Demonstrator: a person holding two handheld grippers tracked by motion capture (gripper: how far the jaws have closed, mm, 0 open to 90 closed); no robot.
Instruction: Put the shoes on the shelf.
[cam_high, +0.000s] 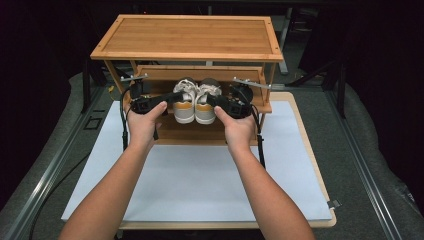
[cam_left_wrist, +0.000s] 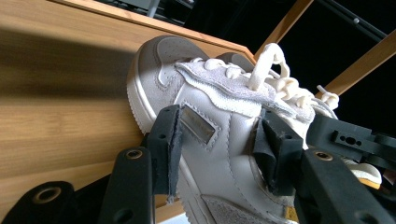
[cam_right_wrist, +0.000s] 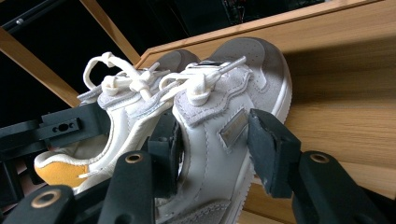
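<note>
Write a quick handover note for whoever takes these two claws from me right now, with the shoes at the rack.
Left claw: closed across the left shoe at mid-body.
Right claw: closed across the right shoe the same way.
Shoes: side by side, toes inward, at the wooden rack's lower shelf; whether the soles rest on it cannot be told.
Done: both shoes gripped and at the shelf.
Left, probably: settle them on the shelf, open both claws, draw back.

Dark lab: aluminium rig rails (cam_high: 60, 160), white table (cam_high: 200, 185)

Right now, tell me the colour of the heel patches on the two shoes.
Mustard yellow heel patches on the white-and-grey shoes, clearest in the high view.
</note>
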